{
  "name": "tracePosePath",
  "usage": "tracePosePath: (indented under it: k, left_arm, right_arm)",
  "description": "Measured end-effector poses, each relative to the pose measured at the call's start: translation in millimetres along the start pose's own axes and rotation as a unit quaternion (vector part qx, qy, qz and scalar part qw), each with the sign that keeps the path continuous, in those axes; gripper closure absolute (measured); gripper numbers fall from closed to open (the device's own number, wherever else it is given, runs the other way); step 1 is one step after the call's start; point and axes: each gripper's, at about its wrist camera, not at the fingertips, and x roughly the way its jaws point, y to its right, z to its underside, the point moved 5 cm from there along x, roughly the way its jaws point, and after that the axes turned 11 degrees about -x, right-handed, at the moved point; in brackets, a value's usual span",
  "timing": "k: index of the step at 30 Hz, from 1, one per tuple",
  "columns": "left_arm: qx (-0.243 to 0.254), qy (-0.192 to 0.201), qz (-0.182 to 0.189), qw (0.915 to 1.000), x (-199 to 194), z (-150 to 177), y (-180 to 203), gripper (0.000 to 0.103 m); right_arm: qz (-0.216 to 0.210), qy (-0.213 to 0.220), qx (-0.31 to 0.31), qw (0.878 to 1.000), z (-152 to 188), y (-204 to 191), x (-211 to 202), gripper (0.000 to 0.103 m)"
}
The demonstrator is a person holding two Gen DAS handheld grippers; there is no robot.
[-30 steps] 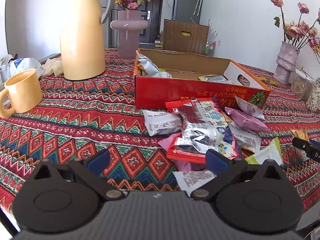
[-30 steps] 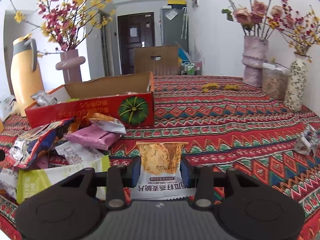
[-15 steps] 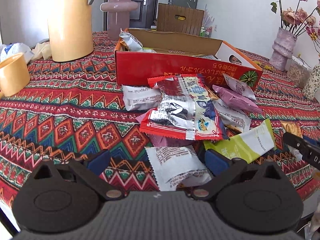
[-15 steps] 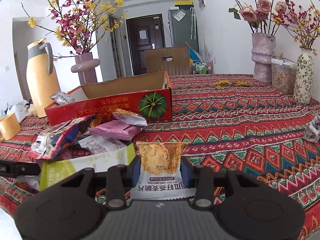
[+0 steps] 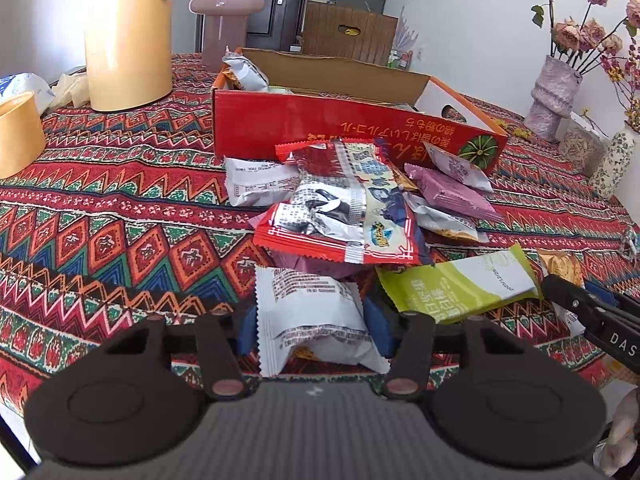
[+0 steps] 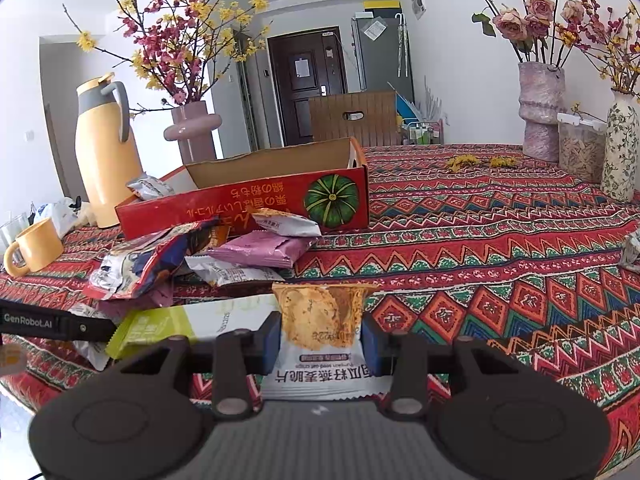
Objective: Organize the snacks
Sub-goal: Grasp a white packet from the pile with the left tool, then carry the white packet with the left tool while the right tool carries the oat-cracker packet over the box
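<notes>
A pile of snack packets lies in front of an open red cardboard box (image 5: 360,120) on the patterned tablecloth. My left gripper (image 5: 312,328) is closing its jaws on a white snack packet (image 5: 316,308) at the near edge of the pile, and both blue pads touch the packet's sides. Just beyond lie a red and silver packet (image 5: 344,208), a green packet (image 5: 452,288) and a pink packet (image 5: 452,192). My right gripper (image 6: 320,340) is shut on an orange and white crisp packet (image 6: 320,320), held to the right of the pile, short of the box (image 6: 248,200).
A yellow thermos (image 5: 128,32) and a yellow mug (image 5: 16,132) stand at the left. A pink vase (image 5: 224,12) is behind the box. Flower vases (image 6: 540,112) and a jar (image 6: 580,148) stand at the far right. Each gripper's side shows in the other's view.
My left gripper dipped towards the near edge of the pile and its wide jaws came together around the white packet. The right gripper kept its hold on the crisp packet.
</notes>
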Motion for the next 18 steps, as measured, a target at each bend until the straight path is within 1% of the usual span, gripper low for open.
tracePosePath:
  k: [10, 18]
  left_arm:
    - [0.001, 0.02, 0.005, 0.9998, -14.6, 0.4, -4.3, 0.049]
    - [0.017, 0.05, 0.017, 0.9984, -35.7, -4.3, -4.9, 0.049]
  right_arm:
    - [-0.007, 0.003, -0.003, 1.0, 1.4, -7.3, -5.8, 0.063]
    - [-0.005, 0.013, -0.01, 1.0, -5.9, -11.3, -10.3, 0.063]
